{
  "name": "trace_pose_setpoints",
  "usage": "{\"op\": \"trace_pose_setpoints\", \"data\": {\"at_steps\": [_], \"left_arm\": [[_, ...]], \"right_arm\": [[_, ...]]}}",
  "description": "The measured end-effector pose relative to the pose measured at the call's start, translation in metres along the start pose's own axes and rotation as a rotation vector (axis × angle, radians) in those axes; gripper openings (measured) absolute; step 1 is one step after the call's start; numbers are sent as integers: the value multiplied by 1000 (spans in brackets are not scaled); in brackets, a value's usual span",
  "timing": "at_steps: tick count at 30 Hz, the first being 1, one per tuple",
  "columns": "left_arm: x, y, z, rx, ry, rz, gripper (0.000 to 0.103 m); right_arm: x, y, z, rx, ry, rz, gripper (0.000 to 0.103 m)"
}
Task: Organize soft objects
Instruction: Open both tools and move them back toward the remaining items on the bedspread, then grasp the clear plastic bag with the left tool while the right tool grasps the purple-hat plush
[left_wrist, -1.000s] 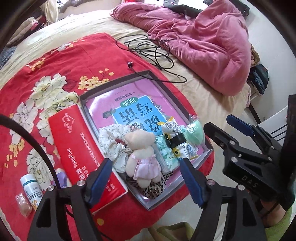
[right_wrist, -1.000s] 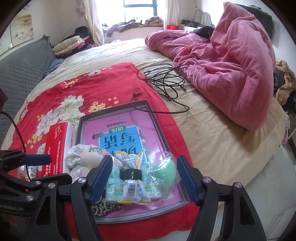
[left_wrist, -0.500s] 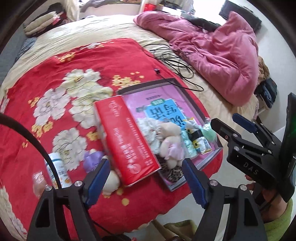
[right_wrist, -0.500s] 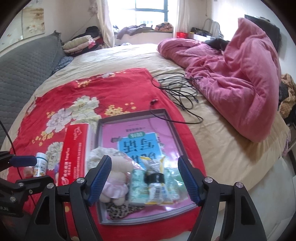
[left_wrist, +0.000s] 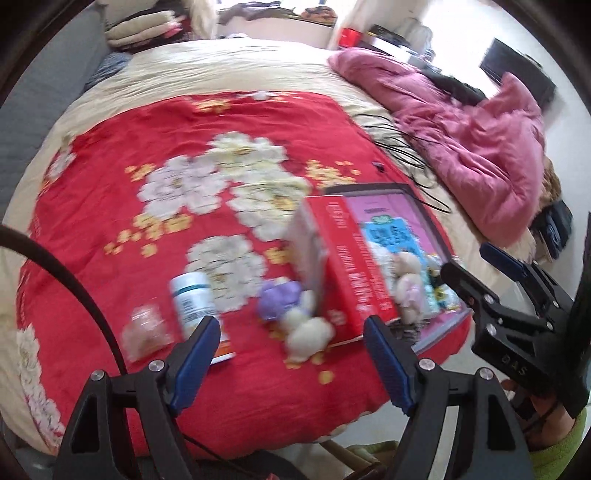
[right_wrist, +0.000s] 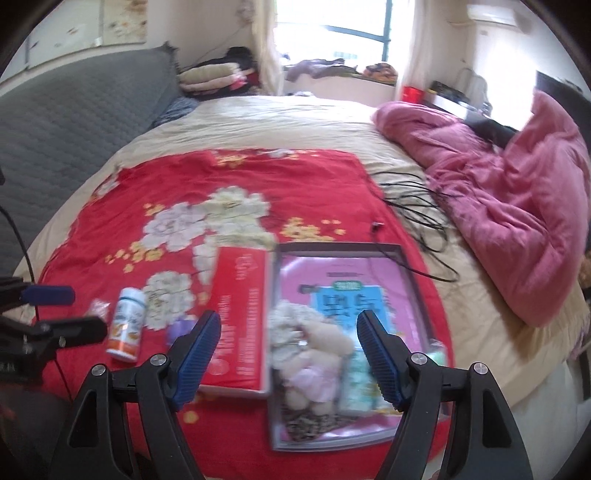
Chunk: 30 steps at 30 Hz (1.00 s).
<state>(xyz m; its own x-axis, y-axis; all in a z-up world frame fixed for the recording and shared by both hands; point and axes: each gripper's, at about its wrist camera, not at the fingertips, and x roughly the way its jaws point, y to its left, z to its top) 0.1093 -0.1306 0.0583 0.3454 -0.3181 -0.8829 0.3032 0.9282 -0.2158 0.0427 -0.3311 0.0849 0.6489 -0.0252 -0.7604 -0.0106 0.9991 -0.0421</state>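
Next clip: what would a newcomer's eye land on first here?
The red floral blanket covering the bed, then the shallow pink-lined tray at its near edge, with a plush bear lying inside. A red box lies just left of the tray, and a crumpled pink duvet fills the right side.

Motion blur smears the plush toy and packets in the tray; the red box hides the tray's left side.
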Motion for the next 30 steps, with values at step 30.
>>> {"op": "trace_pose_setpoints", "data": {"at_steps": [30], "left_arm": [[91,181,-39,-289,168,67,79]], "right_arm": [[154,177,-47,-475,323,-71,67]]}}
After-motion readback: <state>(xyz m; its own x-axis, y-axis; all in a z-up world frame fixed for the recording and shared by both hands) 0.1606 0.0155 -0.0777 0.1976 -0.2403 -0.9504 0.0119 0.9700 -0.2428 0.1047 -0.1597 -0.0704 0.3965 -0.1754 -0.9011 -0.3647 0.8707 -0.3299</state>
